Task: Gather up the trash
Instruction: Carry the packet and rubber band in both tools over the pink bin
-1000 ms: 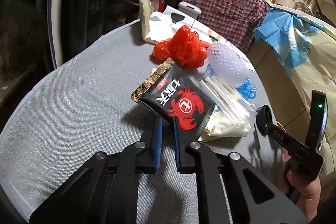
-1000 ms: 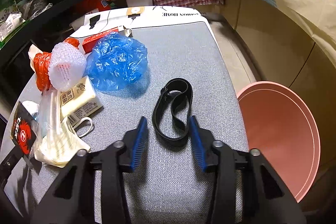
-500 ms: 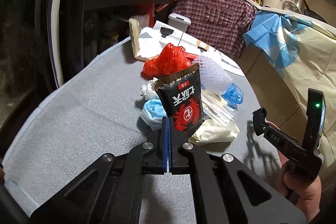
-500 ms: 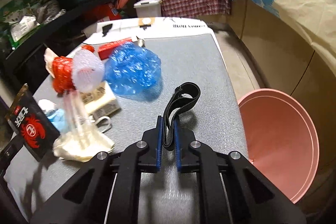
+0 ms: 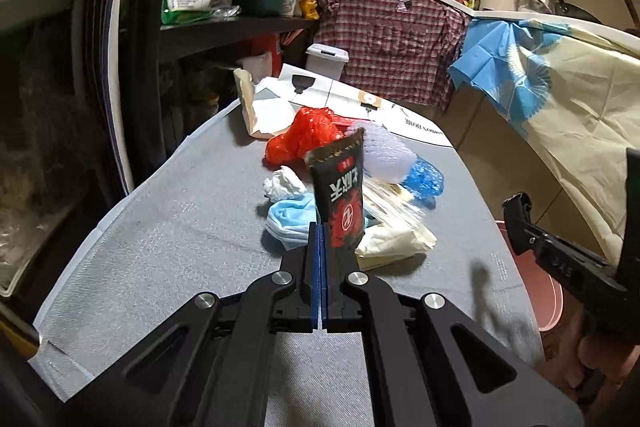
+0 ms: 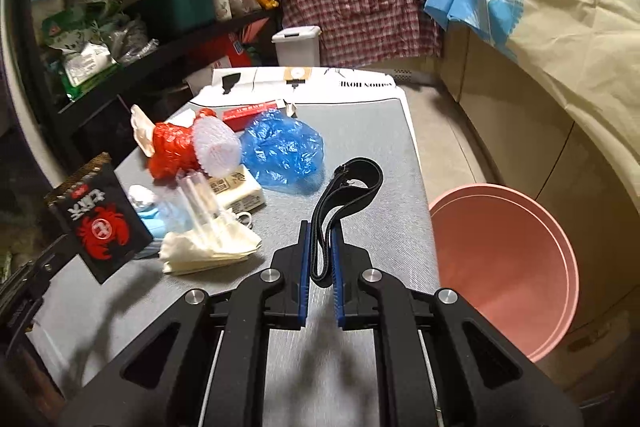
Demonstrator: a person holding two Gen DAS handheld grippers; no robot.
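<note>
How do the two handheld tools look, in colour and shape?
Both the left tool and the right tool are matte black linkage frames with silver round pivot bolts, and their flat fingers carry blue pads. No sleeve is visible.

The black snack packet (image 5: pixel 340 203) hides part of the blue face mask (image 5: pixel 288 219) and the clear wrapper behind it. The pink bin (image 6: pixel 508 271) is cut off by the bench (image 6: pixel 384 131) edge. The person's hand (image 5: pixel 600 363) at far right is blurred and partly out of frame.
</note>
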